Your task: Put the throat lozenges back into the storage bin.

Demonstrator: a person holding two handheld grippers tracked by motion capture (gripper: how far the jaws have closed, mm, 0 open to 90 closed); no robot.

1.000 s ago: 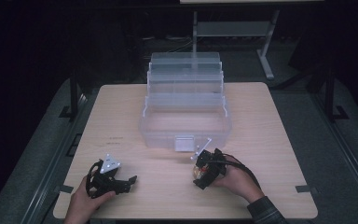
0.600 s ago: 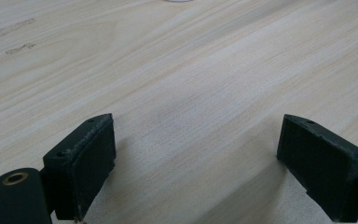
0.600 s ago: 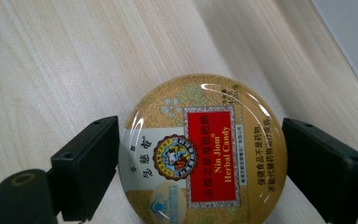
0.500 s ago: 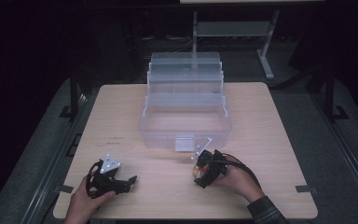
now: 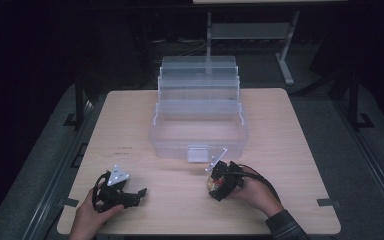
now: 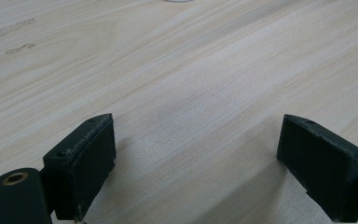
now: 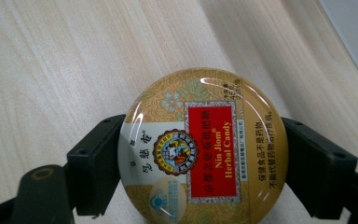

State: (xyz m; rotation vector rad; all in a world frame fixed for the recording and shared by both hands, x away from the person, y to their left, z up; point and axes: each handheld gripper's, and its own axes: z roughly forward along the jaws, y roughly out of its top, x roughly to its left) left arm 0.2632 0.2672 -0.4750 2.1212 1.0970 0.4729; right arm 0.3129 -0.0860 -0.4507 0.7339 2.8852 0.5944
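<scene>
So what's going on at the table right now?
A person works with a gripper in each hand. The right gripper is shut on a round gold candy tin, low over the wooden table just in front of a clear plastic tiered box that stands open. The left gripper is open with nothing between its jaws, low over bare tabletop.

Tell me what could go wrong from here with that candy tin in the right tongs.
The round candy tin is pinched only at its curved glossy rim by the right tongs, so it could slip or pivot out. The clear tiered organizer box stands close ahead; a hasty lift might knock its front wall. The left tongs are open over the bare table, so they could not catch it.
</scene>
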